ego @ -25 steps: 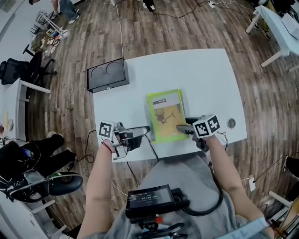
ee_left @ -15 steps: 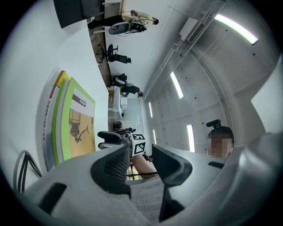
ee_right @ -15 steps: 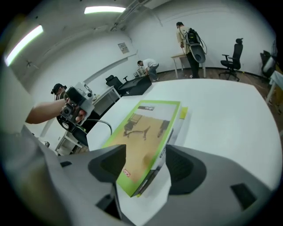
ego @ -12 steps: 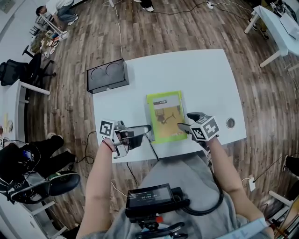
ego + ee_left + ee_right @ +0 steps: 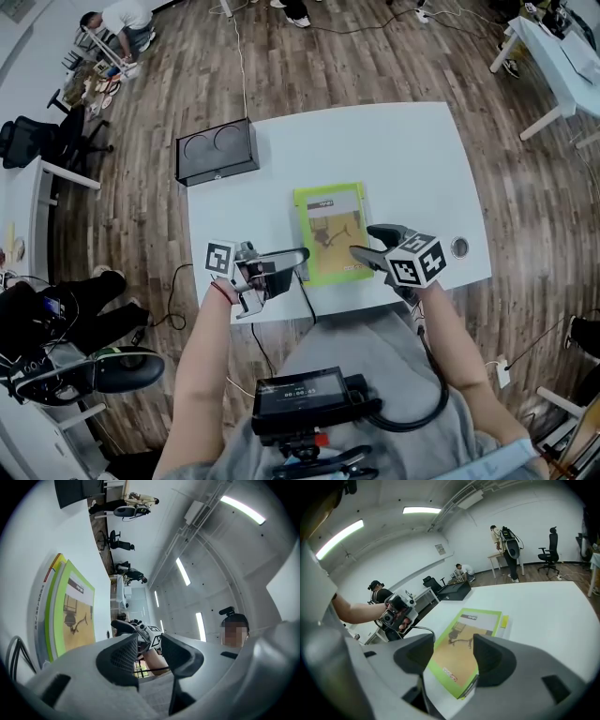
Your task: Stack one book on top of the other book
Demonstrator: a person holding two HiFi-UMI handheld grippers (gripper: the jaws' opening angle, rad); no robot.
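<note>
Two books lie stacked in the middle of the white table (image 5: 412, 159). The green book (image 5: 330, 230) is on top, and the lower book (image 5: 43, 606) shows only as a white and yellow edge beside it. My left gripper (image 5: 296, 257) hovers by the stack's near left corner, open, with nothing between its jaws (image 5: 150, 644). My right gripper (image 5: 371, 242) hangs over the stack's near right corner, also open and empty (image 5: 453, 644). The green book (image 5: 476, 625) lies below it, with the lower book's yellow tab (image 5: 505, 620) sticking out.
A black box (image 5: 217, 150) with two round recesses sits at the table's far left corner. A round cable port (image 5: 458, 247) lies near the right front edge. A cable (image 5: 307, 305) hangs off the front edge. Other desks and chairs stand around on the wood floor.
My right gripper has lifted off the near right corner of the books and rolled a little. The left gripper and the stack have stayed put.
</note>
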